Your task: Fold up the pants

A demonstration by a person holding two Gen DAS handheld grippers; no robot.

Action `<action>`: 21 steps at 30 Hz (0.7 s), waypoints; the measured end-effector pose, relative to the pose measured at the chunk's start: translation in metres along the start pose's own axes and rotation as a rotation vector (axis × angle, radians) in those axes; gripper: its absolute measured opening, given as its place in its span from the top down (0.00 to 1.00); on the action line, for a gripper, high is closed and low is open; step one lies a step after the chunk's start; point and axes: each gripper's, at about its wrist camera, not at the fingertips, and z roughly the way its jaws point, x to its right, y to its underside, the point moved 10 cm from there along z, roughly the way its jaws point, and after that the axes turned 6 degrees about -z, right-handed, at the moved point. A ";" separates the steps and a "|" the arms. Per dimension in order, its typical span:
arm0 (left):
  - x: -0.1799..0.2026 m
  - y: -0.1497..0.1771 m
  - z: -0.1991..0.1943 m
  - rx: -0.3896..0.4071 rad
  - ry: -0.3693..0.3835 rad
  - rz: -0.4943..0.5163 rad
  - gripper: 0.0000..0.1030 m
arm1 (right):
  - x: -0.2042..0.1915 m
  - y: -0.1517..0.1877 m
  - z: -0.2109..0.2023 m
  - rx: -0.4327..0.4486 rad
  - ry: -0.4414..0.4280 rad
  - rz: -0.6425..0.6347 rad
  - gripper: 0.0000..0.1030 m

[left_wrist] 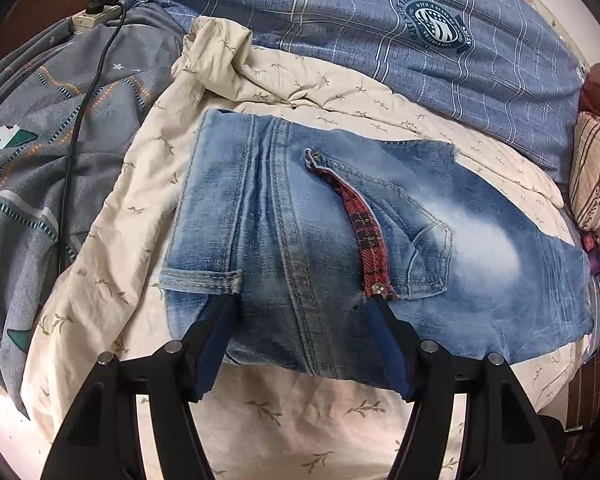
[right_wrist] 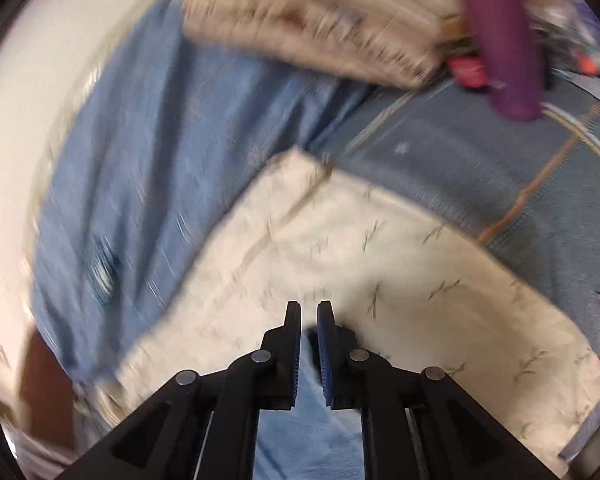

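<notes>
Left wrist view, nearest: the left gripper stands with its jaws spread, tips resting on the near edge of the jeans; nothing is pinched between them.
Jeans, position: folded into a compact bundle on the cream leaf-print sheet, seat seam running away from the camera, red plaid pocket lining and a belt loop on top.
Right wrist view, nearest: the right gripper has its jaws drawn almost together; pale blue cloth shows below them (whether it is pinched cannot be told, the picture is smeared).
Farther back, left view: a blue plaid quilt beyond the sheet, a grey patterned blanket to the left with a black cable across it.
Farther back, right view: blurred striped pillow.
Progress: legs look already doubled over the seat, so the main folds seem done.
Left to do: probably one last fold or a smoothing of the lumpy near edge, then letting go.
</notes>
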 end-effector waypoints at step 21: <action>-0.019 -0.001 -0.020 0.109 -0.087 0.037 0.30 | -0.305 0.241 0.108 -0.348 -0.187 -0.892 0.89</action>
